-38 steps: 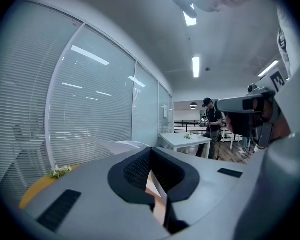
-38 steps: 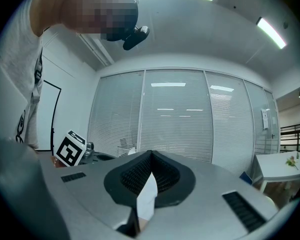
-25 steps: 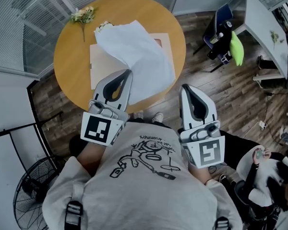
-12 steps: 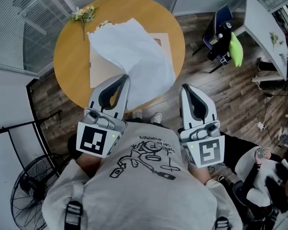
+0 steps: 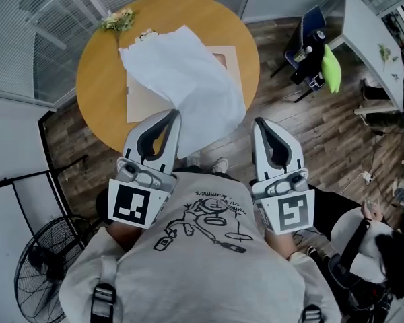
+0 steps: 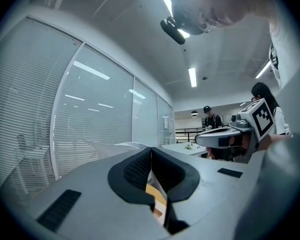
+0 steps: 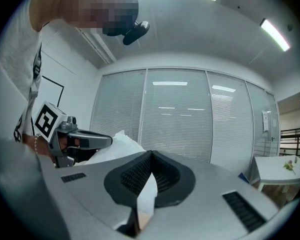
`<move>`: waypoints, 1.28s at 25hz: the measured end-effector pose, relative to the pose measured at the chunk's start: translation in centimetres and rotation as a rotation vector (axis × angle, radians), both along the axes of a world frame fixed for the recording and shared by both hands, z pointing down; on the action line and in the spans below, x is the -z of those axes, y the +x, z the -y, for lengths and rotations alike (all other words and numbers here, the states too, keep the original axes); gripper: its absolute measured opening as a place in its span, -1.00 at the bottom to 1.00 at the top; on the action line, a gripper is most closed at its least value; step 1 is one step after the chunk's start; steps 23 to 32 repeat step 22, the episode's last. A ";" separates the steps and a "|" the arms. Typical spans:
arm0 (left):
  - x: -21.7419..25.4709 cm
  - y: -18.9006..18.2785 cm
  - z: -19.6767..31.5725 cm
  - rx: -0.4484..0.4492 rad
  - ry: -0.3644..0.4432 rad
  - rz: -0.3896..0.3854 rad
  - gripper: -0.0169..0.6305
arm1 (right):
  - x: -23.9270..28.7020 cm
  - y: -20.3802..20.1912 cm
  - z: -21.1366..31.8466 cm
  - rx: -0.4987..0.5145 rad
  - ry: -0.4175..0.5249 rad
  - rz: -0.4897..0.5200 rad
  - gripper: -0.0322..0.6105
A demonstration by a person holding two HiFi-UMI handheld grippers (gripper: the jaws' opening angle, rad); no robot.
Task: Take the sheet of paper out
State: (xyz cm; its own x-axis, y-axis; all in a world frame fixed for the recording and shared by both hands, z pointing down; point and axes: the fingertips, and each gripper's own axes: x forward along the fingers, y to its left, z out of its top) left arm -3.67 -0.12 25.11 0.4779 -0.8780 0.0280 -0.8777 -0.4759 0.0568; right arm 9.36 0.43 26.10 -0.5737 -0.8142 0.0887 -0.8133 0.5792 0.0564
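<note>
Sheet of paper (image 5: 188, 73): plain white, no pattern. Bench (image 5: 97, 79): even orange-tan. Flat card (image 5: 139, 97) under the sheet: pale cream. Flower sprig (image 5: 118, 20), far left on the bench: yellowish-white blooms, green stem. Left gripper (image 5: 176, 114) and right gripper (image 5: 258, 122): light grey shells, black ribbed lining inside the jaws, each with a black-and-white square marker. Floor (image 5: 303, 120): dark brown planks. Shirt (image 5: 202, 261): pale grey with a black line drawing. Chair (image 5: 314, 17), far right: blue. Object (image 5: 331, 69) beside it: lime green.
</note>
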 end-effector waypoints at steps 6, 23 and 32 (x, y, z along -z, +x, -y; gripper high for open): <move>-0.1 0.4 0.0 -0.003 -0.004 0.000 -0.89 | 0.0 0.4 0.0 -0.001 -0.001 -0.006 -0.88; -0.5 2.4 -0.3 -0.035 -0.007 0.051 -0.89 | 0.2 2.6 -0.2 -0.024 0.009 0.000 -0.88; -0.5 2.4 -0.3 -0.035 -0.007 0.051 -0.89 | 0.2 2.6 -0.2 -0.024 0.009 0.000 -0.88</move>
